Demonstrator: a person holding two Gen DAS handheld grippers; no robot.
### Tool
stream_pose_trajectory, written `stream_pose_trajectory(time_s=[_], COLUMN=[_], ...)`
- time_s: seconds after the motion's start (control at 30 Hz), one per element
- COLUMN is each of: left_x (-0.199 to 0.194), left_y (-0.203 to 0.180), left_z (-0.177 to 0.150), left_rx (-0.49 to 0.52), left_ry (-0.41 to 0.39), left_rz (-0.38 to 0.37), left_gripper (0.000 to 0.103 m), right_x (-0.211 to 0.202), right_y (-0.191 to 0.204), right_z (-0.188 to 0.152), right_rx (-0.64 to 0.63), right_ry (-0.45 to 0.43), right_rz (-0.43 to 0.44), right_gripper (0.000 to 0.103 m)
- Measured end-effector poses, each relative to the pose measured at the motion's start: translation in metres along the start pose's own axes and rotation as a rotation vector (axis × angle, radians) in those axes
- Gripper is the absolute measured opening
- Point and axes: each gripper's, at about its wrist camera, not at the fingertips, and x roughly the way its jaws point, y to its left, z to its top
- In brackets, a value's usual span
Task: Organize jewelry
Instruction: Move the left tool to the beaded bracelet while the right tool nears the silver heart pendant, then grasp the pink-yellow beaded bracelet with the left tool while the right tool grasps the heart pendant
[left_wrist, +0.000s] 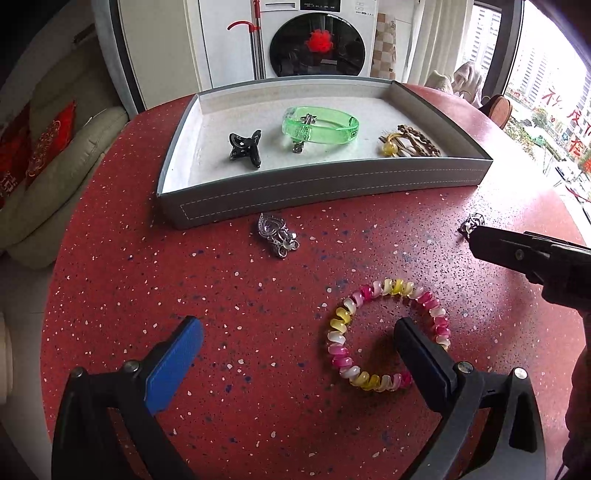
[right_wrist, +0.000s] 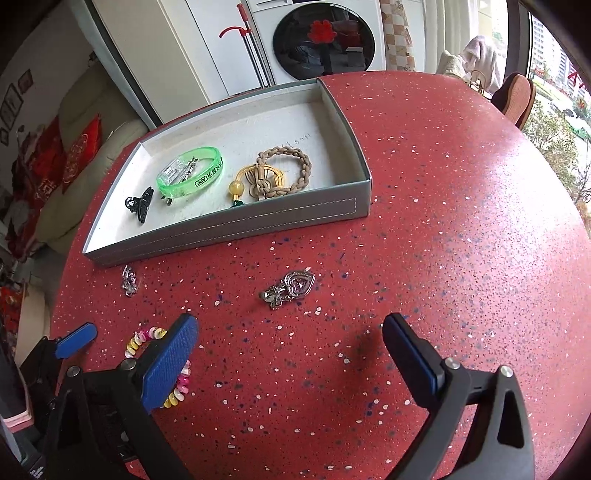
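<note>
L gripper (left_wrist: 299, 328) wide open, nothing between the jaws, low over the red speckled table (left_wrist: 258, 369). Its R finger (left_wrist: 417, 350) sits inside the ring of the pink/yellow/white coil bracelet (left_wrist: 388, 334), which lies flat on the table at approx 2 o'clock from the gripper. Silver heart brooch (left_wrist: 277, 234) at 12 o'clock, just in front of the grey tray (left_wrist: 314, 188).

R gripper (right_wrist: 290, 332) also wide open, empty. A second silver heart brooch (right_wrist: 290, 288) lies at 12 o'clock from it, on the table, apart from the fingers.

In the tray, w/ white lining: black claw clip (left_wrist: 245, 147) at 9 o'clock, green bangle (left_wrist: 319, 125) mid w/ a small metal clip (left_wrist: 304, 133) inside it, braided tan cord bracelet (right_wrist: 284, 171) w/ amber bead (right_wrist: 236, 187) at 3 o'clock.
</note>
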Motion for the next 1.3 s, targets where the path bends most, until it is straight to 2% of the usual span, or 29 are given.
stream_pose_trajectory(time_s=[0.23, 0.43, 0.57, 0.67, 0.73, 0.9, 0.97, 1.07, 1.1, 1.13, 1.3], left_x=[-0.001, -0.004, -0.008, -0.01, -0.011, -0.013, -0.013, -0.015, -0.015, -0.017, -0.026], left_y=[-0.006, -0.01, -0.016, -0.021, -0.024, -0.032, -0.033, -0.029, -0.026, -0.024, -0.015], left_z=[-0.001, 0.0, -0.001, -0.001, -0.001, -0.001, 0.0, -0.001, -0.001, -0.001, 0.002], left_rx=[0.017, 0.03, 0.058, 0.075, 0.092, 0.127, 0.134, 0.123, 0.111, 0.1, 0.08], left_ry=[-0.022, -0.037, -0.045, -0.046, -0.047, -0.046, -0.047, -0.048, -0.047, -0.049, -0.072], left_rz=[0.006, -0.01, -0.025, -0.041, -0.056, -0.083, -0.084, -0.116, -0.135, -0.146, -0.173], left_gripper=[0.103, 0.102, 0.09, 0.079, 0.071, 0.038, 0.029, 0.028, 0.028, 0.028, 0.028], right_x=[0.01, 0.014, 0.013, 0.011, 0.011, 0.01, 0.009, 0.005, 0.004, 0.002, -0.002], right_y=[0.009, 0.021, 0.025, 0.028, 0.028, 0.026, 0.024, 0.02, 0.018, 0.016, 0.006], right_z=[0.006, 0.006, 0.004, 0.004, 0.004, 0.003, 0.003, 0.003, 0.003, 0.004, 0.003], right_rx=[-0.028, -0.102, -0.132, -0.145, -0.144, -0.132, -0.124, -0.109, -0.103, -0.093, -0.047], right_ry=[-0.014, -0.03, -0.044, -0.049, -0.048, -0.049, -0.048, -0.054, -0.054, -0.051, -0.047], right_rz=[-0.051, -0.131, -0.153, -0.148, -0.147, -0.141, -0.132, -0.109, -0.1, -0.084, -0.032], right_gripper=[0.09, 0.071, 0.054, 0.033, 0.032, 0.031, 0.031, 0.025, 0.013, 0.006, 0.006])
